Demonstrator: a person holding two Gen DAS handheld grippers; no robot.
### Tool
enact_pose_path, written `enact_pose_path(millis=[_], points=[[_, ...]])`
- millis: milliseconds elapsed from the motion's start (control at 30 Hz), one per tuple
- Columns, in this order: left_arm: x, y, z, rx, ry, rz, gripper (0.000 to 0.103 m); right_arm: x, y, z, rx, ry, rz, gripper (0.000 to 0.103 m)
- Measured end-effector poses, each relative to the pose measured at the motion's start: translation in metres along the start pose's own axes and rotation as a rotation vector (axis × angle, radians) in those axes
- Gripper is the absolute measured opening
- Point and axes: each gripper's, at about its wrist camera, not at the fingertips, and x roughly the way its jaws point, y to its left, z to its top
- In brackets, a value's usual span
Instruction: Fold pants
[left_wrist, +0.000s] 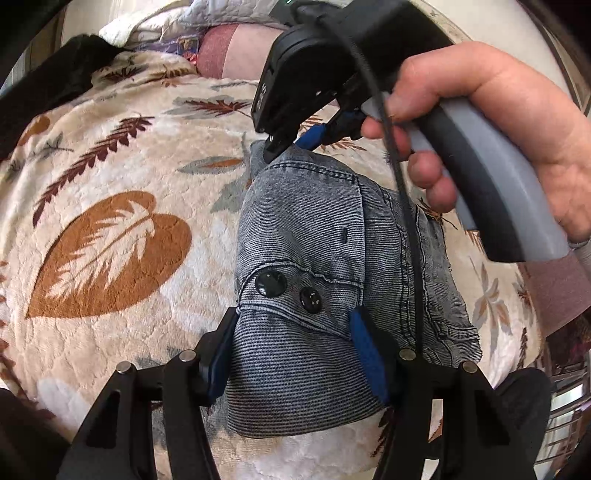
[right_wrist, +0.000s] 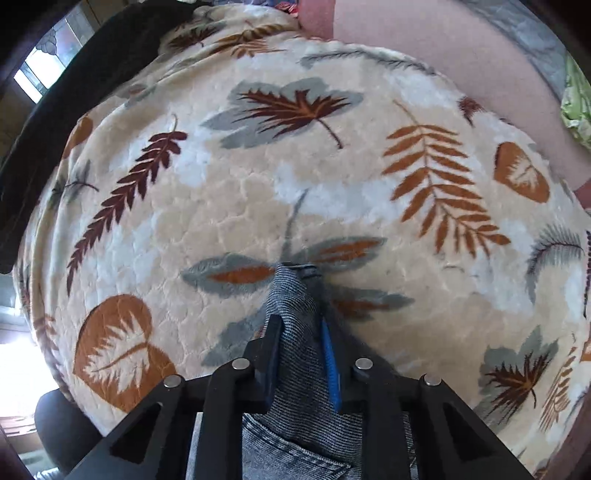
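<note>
Denim fills the gap between the blue pads of my left gripper (left_wrist: 291, 354), whose jaws stand wide and clamp a thick folded bundle of the grey pants (left_wrist: 332, 258) near two dark buttons (left_wrist: 271, 282). My right gripper (right_wrist: 301, 354), held in my right hand (left_wrist: 491, 122), has its jaws nearly together, pinching a narrow ridge of cloth at the bundle's far corner. Both grippers point steeply down. Beyond them the pants lie compactly folded on a leaf-patterned blanket (right_wrist: 258, 192), with a pink pillow (right_wrist: 424, 55) at the far edge. Risk: the right gripper's hold is thin, so a pull could slip it off the seam and let the top layer spring open. Dragging might also bunch the soft blanket beneath.
</note>
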Motion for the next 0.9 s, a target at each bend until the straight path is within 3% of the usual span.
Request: enact_pose_path(millis=[100,233,267,400,500,533,567,600,633,733,900], points=[[-0.002,0.001,-0.001,-0.006,-0.002,-0.002,0.062,-0.008,-0.016,-0.004,0.115,-0.089,0.010,0.022],[-0.011,0.014,-0.002,-0.061,0.003,-0.065,0.068,-0.047,-0.038,-0.022,0.199,-0.208,0.088,0.044],[-0.019,0.018,-0.001,-0.067,-0.008,-0.085,0.068,-0.058,-0.044,-0.031,0.203,-0.223,0.107,0.045],[-0.050,0.029,0.004,-0.062,-0.121,-0.092,0.071,-0.083,-0.073,-0.081,0.247,-0.234,0.164,0.046],[-0.056,0.038,0.011,-0.090,-0.150,-0.062,0.075,-0.079,-0.094,-0.131,0.296,-0.237,0.132,0.046],[-0.050,0.040,0.013,-0.092,-0.132,-0.046,0.075,-0.072,-0.098,-0.144,0.306,-0.235,0.108,0.046],[-0.034,0.038,0.012,-0.072,-0.072,-0.003,0.075,-0.055,-0.103,-0.156,0.314,-0.198,0.088,0.048],[-0.011,0.032,0.010,-0.023,0.029,0.045,0.075,-0.030,-0.103,-0.166,0.293,-0.105,0.082,0.052],[0.001,0.028,0.007,0.008,0.077,0.060,0.075,-0.022,-0.105,-0.172,0.275,-0.106,0.085,0.052],[-0.005,0.024,0.004,0.043,0.021,0.090,0.077,-0.045,-0.107,-0.181,0.312,-0.182,0.104,0.054],[-0.033,0.035,0.019,-0.006,-0.051,-0.005,0.077,-0.075,-0.115,-0.209,0.359,-0.270,0.194,0.064]])
